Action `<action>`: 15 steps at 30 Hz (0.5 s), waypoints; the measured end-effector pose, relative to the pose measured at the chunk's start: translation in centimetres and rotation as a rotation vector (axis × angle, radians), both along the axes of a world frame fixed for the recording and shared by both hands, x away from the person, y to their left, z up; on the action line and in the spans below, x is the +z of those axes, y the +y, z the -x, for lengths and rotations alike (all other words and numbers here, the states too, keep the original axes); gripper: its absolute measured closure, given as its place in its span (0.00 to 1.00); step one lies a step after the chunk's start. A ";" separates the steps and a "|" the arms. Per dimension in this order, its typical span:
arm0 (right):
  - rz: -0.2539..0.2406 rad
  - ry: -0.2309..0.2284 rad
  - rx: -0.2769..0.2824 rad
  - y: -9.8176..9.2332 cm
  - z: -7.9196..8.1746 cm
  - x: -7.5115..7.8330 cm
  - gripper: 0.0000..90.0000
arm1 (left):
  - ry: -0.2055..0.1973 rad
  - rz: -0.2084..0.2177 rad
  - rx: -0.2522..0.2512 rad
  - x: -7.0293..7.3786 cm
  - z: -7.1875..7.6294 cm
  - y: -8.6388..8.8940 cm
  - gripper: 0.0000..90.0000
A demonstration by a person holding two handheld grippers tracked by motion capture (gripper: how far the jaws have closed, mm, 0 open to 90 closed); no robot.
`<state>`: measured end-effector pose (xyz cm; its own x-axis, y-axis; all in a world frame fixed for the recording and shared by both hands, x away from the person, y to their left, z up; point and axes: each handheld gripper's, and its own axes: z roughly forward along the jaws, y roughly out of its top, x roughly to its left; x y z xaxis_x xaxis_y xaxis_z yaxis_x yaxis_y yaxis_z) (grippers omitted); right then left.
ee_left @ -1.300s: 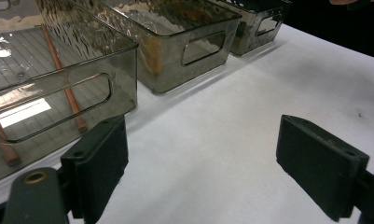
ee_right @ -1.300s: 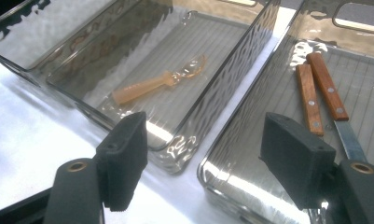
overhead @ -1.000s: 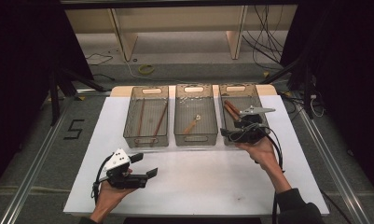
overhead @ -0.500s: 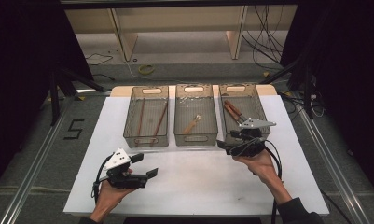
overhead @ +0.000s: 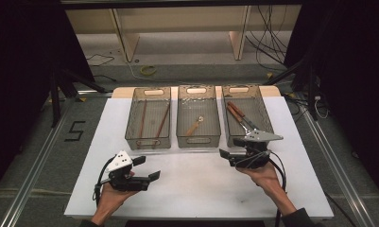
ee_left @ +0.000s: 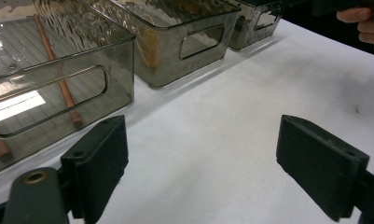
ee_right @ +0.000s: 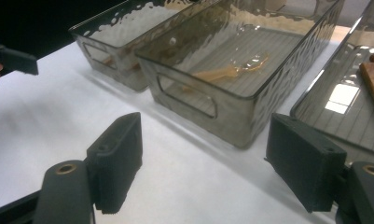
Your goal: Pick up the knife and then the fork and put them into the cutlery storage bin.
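Observation:
Three smoky clear bins stand in a row on the white table (overhead: pixel 196 189). The left bin (overhead: pixel 148 140) holds two thin wooden sticks (overhead: pixel 142 118). A small wooden utensil (overhead: pixel 195 126) lies in the middle bin (overhead: pixel 198 140), and a wooden-handled tool (overhead: pixel 236 113) in the right bin (overhead: pixel 265 118). My left gripper (overhead: pixel 147 169) rests low at the front left, open and empty (ee_left: pixel 203 154). My right gripper (overhead: pixel 227 158) sits just in front of the right bin, pointing left. Its jaws have just been opening, nothing is between them (ee_right: pixel 208 158), and the middle bin (ee_right: pixel 198 100) lies ahead.
The table's near half is bare white surface between the two hands. Beyond the bins the floor carries loose cables (overhead: pixel 272 33) and wooden legs (overhead: pixel 123 33). Dark stands flank the table, and a "5" mark (overhead: pixel 74 131) lies on the floor at left.
My right gripper has drawn back from over the right bin's front end toward the person and lower, to the table in front of it. The left gripper has kept still.

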<state>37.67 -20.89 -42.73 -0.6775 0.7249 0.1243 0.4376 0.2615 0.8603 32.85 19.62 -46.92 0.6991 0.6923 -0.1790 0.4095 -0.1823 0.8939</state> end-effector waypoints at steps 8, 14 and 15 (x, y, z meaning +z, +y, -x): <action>-0.023 -0.020 0.010 -0.3 1.3 -0.4 0.30 | 0.001 0.003 -0.007 0.0 0.1 0.0 0.18; -0.038 -0.029 0.014 -0.6 2.2 -0.7 0.30 | 0.002 0.004 -0.008 0.0 0.1 0.0 0.18; -0.043 -0.026 0.016 -0.7 2.4 -0.8 0.30 | 0.002 0.003 -0.010 0.0 0.1 0.0 0.18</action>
